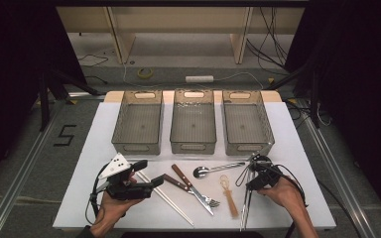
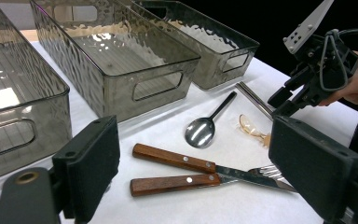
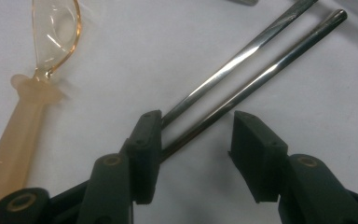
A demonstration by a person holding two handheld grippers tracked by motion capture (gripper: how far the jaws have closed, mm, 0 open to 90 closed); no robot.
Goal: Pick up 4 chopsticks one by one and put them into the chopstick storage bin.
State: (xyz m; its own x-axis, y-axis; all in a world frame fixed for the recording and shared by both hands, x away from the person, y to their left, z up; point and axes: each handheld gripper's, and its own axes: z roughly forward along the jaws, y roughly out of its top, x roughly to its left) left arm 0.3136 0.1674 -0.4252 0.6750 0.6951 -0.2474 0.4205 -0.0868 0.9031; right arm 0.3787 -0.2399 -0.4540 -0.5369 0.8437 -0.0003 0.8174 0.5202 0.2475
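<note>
My right gripper (image 1: pixel 252 184) points down at the right end of the white mat. In the right gripper view its jaws (image 3: pixel 196 135) straddle a pair of metal chopsticks (image 3: pixel 242 60). The sticks lie against the left pad, and the right pad stands clear of them, so it is open. An amber plastic spoon (image 3: pixel 51 37) lies just to their left. My left gripper (image 1: pixel 151 174) hovers at the front left, open with nothing between its jaws (image 2: pixel 200 154). Beyond them lie a wooden-handled knife (image 2: pixel 177 158), a matching fork (image 2: pixel 172 183) and a steel spoon (image 2: pixel 200 130).
Three smoky plastic bins (image 1: pixel 136 147) (image 1: pixel 193 147) (image 1: pixel 248 147) stand in a row at the back of the mat. A pair of white chopsticks (image 1: pixel 166 198) lies beside my left gripper. The other hand's gripper (image 2: pixel 284 100) shows at the right of the left gripper view.
</note>
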